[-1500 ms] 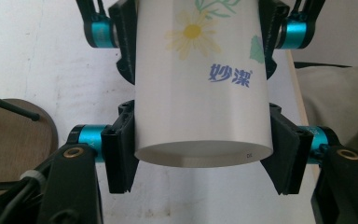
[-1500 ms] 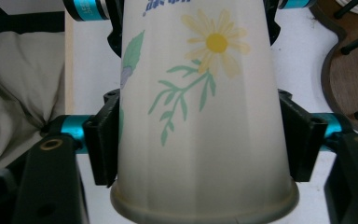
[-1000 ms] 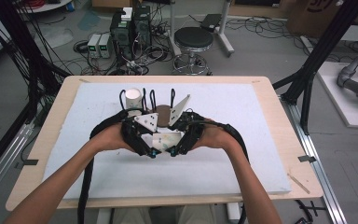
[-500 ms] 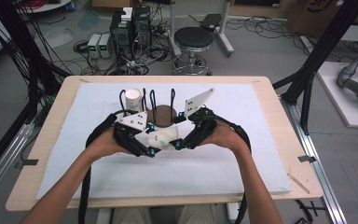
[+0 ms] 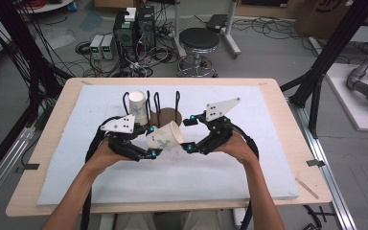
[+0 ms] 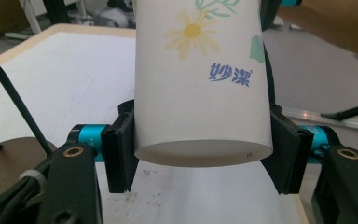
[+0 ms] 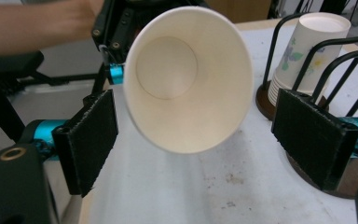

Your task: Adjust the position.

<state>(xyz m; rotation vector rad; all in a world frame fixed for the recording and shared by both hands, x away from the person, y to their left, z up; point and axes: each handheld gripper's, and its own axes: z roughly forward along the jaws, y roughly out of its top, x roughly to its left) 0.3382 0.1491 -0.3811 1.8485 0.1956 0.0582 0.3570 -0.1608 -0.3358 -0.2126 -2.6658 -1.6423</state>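
Observation:
A white paper cup point(image 5: 165, 136) printed with flowers lies on its side in the air above the table, between my two hands. My left gripper point(image 5: 152, 142) is shut on its base end, and both black pads press the cup point(image 6: 200, 84) wall in the left gripper view. The cup's open mouth point(image 7: 186, 79) faces my right gripper point(image 7: 200, 140). That gripper point(image 5: 190, 133) is open, its pads standing clear on either side of the rim without touching it.
A black wire cup rack point(image 5: 155, 103) on a brown round base point(image 5: 168, 115) stands just behind the hands and holds a stack of paper cups point(image 5: 138, 106) at its left end. White foam sheet point(image 5: 268, 163) covers the wooden table.
The two hands have drawn apart, left going left and right going right. The cup stayed in the left gripper, and the right gripper now stands off its mouth.

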